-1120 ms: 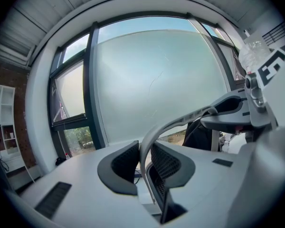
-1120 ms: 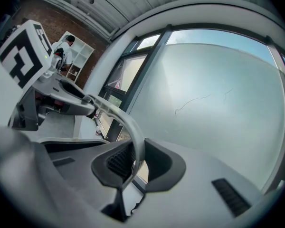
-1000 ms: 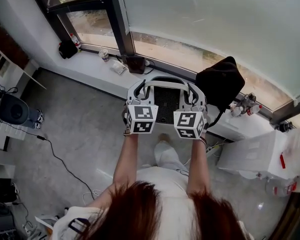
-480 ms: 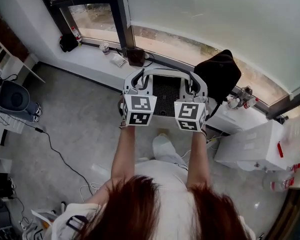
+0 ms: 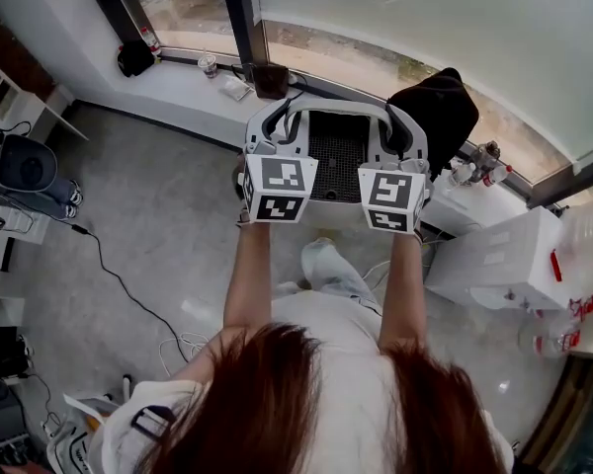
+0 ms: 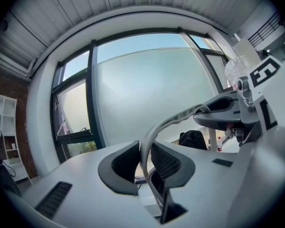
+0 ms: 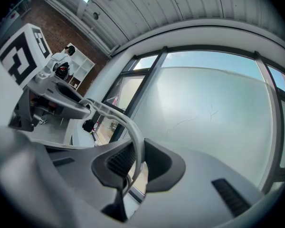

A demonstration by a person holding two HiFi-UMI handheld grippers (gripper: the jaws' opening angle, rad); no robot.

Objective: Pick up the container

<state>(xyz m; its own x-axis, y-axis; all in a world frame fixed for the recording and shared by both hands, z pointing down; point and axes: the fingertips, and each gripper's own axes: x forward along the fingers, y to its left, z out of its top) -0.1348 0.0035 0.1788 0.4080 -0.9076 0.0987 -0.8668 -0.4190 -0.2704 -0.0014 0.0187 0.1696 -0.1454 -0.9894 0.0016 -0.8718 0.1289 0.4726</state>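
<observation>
The container (image 5: 336, 151), a white-framed basket with a black mesh bottom, hangs in the air in front of the person, held level between both grippers. My left gripper (image 5: 277, 131) is shut on its left rim, my right gripper (image 5: 395, 136) on its right rim. In the left gripper view the curved white rim (image 6: 180, 118) runs between the ribbed pads (image 6: 126, 163) of my left gripper (image 6: 145, 164). The right gripper view shows the same white rim (image 7: 109, 112) pinched in my right gripper (image 7: 138, 163), with the other gripper's marker cube (image 7: 21, 51) beyond it.
A window sill (image 5: 178, 77) with a cup (image 5: 210, 65) and a dark pouch (image 5: 135, 57) runs below the large window. A black chair back (image 5: 437, 112), bottles (image 5: 479, 171) and a white cabinet (image 5: 494, 270) stand at the right. A cable (image 5: 109, 275) crosses the grey floor.
Both grippers have risen together with the container held between them, and it now sits higher and closer to the window in the head view. Both grips are unchanged.
</observation>
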